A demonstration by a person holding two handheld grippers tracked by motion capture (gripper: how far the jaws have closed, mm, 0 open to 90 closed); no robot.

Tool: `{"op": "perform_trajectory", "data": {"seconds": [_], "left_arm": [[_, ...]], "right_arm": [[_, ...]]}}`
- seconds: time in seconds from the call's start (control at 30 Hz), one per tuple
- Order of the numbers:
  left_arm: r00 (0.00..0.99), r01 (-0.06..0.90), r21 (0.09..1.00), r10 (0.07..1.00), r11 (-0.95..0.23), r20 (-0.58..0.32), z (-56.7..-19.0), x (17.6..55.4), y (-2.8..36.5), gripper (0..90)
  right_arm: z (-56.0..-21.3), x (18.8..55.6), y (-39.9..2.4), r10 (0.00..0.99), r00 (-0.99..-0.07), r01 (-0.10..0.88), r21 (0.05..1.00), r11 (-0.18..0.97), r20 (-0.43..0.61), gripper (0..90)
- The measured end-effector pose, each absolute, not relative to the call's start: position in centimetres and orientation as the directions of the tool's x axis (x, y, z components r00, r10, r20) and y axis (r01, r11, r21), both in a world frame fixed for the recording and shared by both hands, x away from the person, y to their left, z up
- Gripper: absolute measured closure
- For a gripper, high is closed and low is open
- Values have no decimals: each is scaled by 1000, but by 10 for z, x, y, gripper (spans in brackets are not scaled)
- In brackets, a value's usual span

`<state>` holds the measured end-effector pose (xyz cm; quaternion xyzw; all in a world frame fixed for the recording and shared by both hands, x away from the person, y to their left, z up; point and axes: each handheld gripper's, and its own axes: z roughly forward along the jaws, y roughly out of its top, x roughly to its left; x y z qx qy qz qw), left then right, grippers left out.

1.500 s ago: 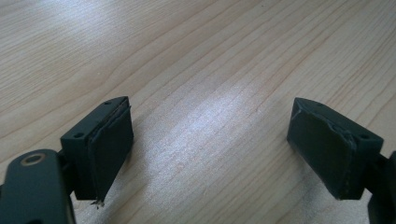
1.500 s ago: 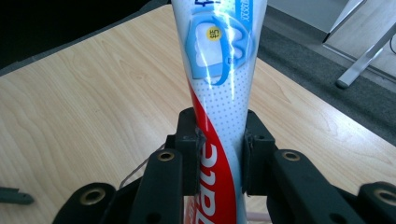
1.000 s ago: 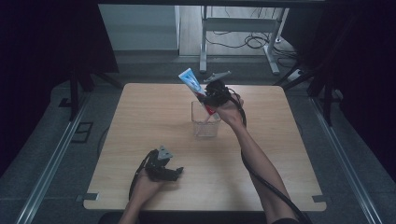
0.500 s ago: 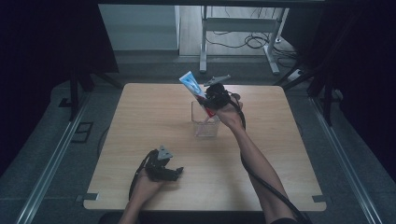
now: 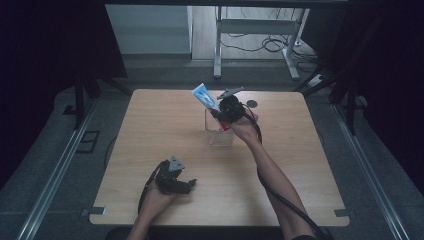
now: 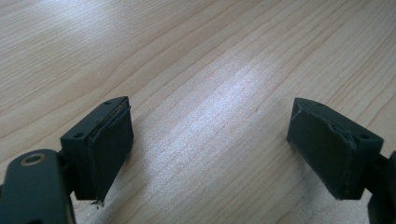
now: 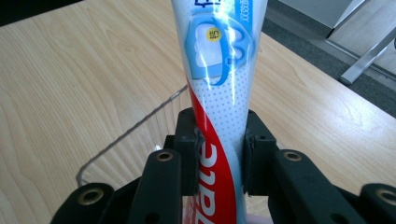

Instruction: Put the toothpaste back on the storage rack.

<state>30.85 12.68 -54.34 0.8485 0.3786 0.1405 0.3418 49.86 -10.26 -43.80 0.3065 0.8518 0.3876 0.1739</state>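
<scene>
A white, blue and red toothpaste tube (image 5: 206, 98) (image 7: 219, 93) is clamped between the jaws of my right gripper (image 5: 223, 116) (image 7: 219, 158), its flat end pointing up and away to the left. Its lower end dips into a clear square container (image 5: 219, 131) (image 7: 135, 126) at the table's middle. My left gripper (image 5: 186, 184) (image 6: 210, 154) rests near the table's front edge, open, with bare wood between its pads (image 6: 112, 144).
The wooden table (image 5: 150, 130) has free room all round the container. A small dark round spot (image 5: 251, 104) lies behind the right hand. Beyond the far edge stand a metal frame (image 5: 260, 30) and floor cables.
My right gripper has sunk a little with the tube, bringing its lower end deeper into the clear container. The left gripper has not moved.
</scene>
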Motion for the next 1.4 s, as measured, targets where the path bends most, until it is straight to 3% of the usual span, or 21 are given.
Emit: {"op": "perform_trajectory", "data": {"seconds": [0.87, 1.4], "left_arm": [[674, 546, 687, 739, -480, -20, -543, 309, 127, 145], [674, 546, 686, 739, -480, -20, -543, 308, 127, 145]], "right_arm": [[-447, 497, -105, 651, -759, 436, 737, 516, -7, 665], [-443, 493, -112, 634, -773, 452, 719, 529, 19, 551]]}}
